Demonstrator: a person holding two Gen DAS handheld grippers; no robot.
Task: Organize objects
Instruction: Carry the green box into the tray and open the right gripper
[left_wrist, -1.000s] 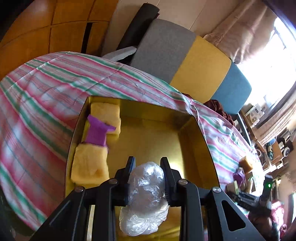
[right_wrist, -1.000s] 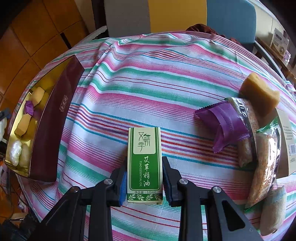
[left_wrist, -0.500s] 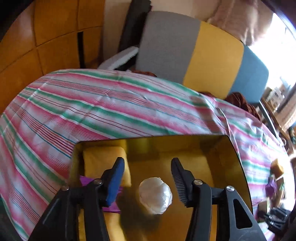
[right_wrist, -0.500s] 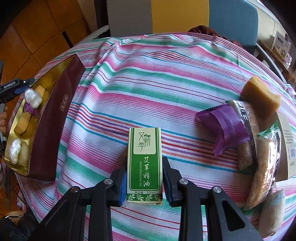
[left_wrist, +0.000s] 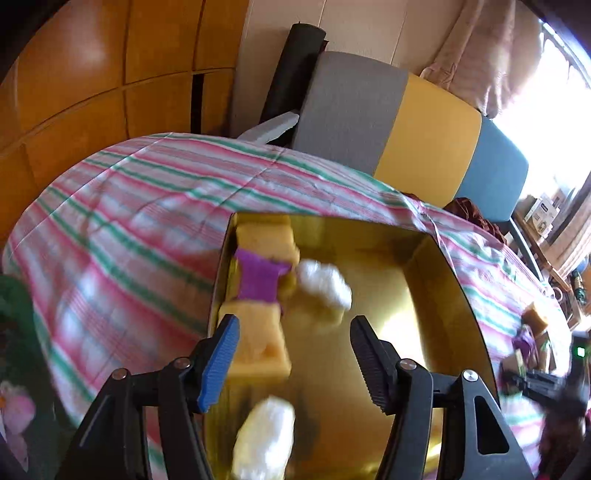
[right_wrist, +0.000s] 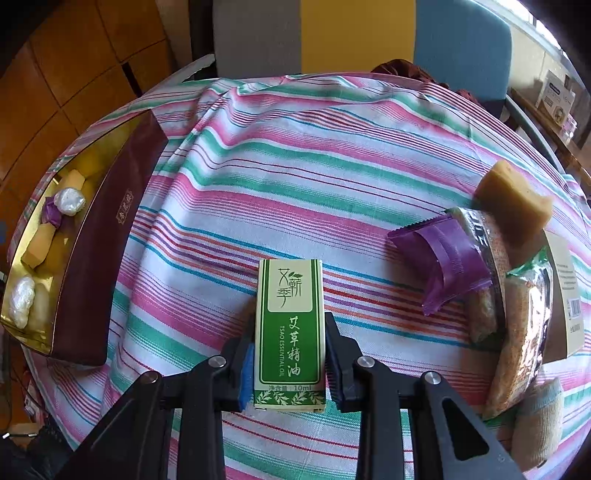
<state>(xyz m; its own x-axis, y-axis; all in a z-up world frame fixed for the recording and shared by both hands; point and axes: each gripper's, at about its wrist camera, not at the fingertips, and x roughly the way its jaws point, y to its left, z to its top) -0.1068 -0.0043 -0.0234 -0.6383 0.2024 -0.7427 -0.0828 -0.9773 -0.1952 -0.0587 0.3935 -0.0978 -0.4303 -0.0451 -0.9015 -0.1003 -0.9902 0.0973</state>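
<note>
The left gripper (left_wrist: 291, 362), jaws just opening and empty, hangs over the glossy gold tray (left_wrist: 424, 295) with a crinkly white wrapped ball (left_wrist: 325, 282) lying ahead, while the right gripper (right_wrist: 290, 363) clamps the rectangular green carton (right_wrist: 290, 325) on striped cloth (right_wrist: 295, 166).

yellow sponge blocks: three, two in the gold box (left_wrist: 436, 258) at (left_wrist: 264, 236) and (left_wrist: 258, 339), one on the striped cloth at (right_wrist: 513, 197)
white plastic-wrapped lumps: two, both in the box, at (left_wrist: 325, 282) and (left_wrist: 266, 439)
purple wrappers: two, one in the box (left_wrist: 258, 278), one on the cloth (right_wrist: 443, 258)
green essential-oil cartons: one (right_wrist: 290, 332)
clear snack packets: two, at (right_wrist: 480, 273) and (right_wrist: 524, 332)
boxes: one
</note>
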